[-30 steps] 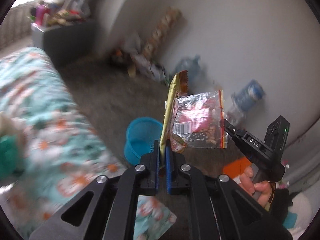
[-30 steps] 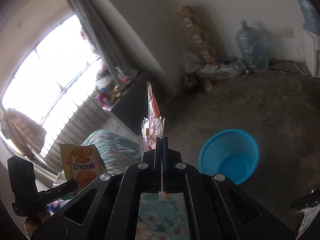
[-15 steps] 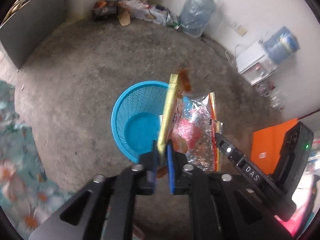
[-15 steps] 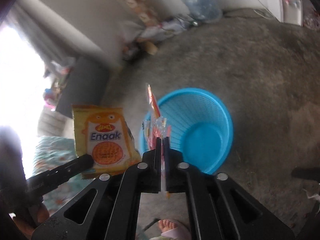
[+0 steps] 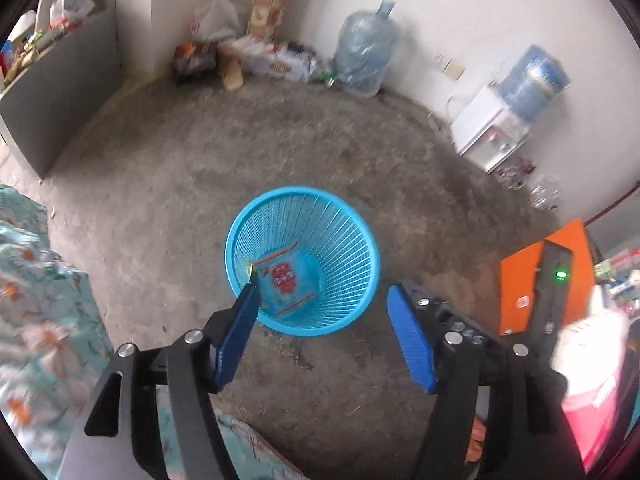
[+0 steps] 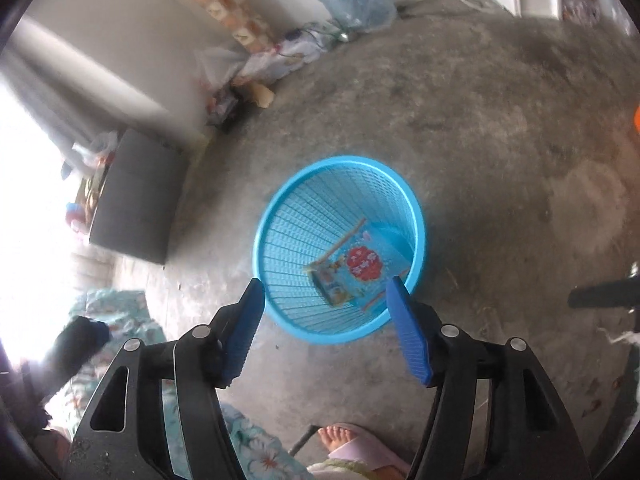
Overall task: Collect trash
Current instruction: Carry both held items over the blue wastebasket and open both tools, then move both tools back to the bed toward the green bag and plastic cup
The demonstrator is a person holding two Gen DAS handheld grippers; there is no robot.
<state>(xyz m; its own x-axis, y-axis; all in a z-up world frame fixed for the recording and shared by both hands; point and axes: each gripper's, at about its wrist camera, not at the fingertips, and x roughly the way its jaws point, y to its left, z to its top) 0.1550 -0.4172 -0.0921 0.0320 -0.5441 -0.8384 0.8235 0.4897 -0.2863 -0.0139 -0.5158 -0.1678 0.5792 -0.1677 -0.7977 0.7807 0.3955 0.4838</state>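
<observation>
Both claws have let go over the bin. Half a second ago each was clamped on a wrapper above the blue basket (image 5: 362, 236): the left gripper (image 5: 324, 332) on a yellow snack packet, the right gripper (image 6: 326, 328) on a clear, red-printed one. Now the jaws of both stand apart and are opening, with nothing between the pads.

In the left wrist view, the basket sits at centre frame on the bare concrete floor (image 5: 200, 152). A clear wrapper (image 5: 286, 278) with red print lies flat on its bottom, and a sliver of yellow (image 5: 251, 269) shows at the wrapper's left edge, just above the left finger tip. In the right wrist view the same wrapper (image 6: 358, 266) lies in the lower right of the basket (image 6: 276, 208). Whether the yellow packet lies beneath or beside it cannot be told; only that edge shows.

Judgement: the drop has landed inside the rim, so this pair of items counts as collected. Both claws are free for the next pick-up.

A flowered bedcover (image 5: 36, 320) fills the lower left; a bare foot (image 6: 340, 438) stands at the bottom edge of the right view.
</observation>
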